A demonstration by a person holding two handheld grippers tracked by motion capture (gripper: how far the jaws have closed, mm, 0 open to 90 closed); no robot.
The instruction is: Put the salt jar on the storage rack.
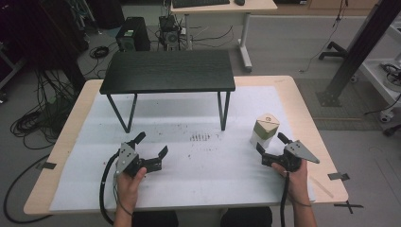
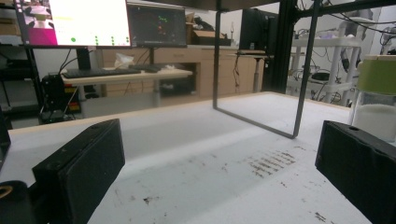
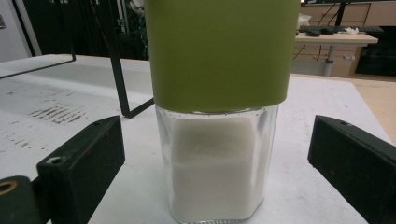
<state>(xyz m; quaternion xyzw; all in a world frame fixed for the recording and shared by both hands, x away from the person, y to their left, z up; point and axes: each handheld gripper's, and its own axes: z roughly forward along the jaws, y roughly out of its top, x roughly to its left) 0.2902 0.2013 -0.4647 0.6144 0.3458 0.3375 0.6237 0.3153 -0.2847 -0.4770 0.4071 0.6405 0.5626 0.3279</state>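
- Two grippers are held low over the bench (image 1: 189, 165); the left gripper (image 1: 152, 152) is seen with fingers spread, nothing between them, well apart from the jar (image 1: 264, 131).
- The jar stands upright by the bench's right edge.
- The right gripper (image 1: 269, 147), nearer, is lined up just before it, fingers (image 3: 79, 163) spread either side.

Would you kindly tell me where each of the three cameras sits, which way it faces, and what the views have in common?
High view: above the person's side, looking forward and down on the table; both hands, left gripper and right gripper show.
Left gripper view: low over the table, facing the black stand and monitors; its open fingers show.
Right gripper view: low, facing the jar close up; its open fingers flank it.
Shared: the jar and stand show in all three.
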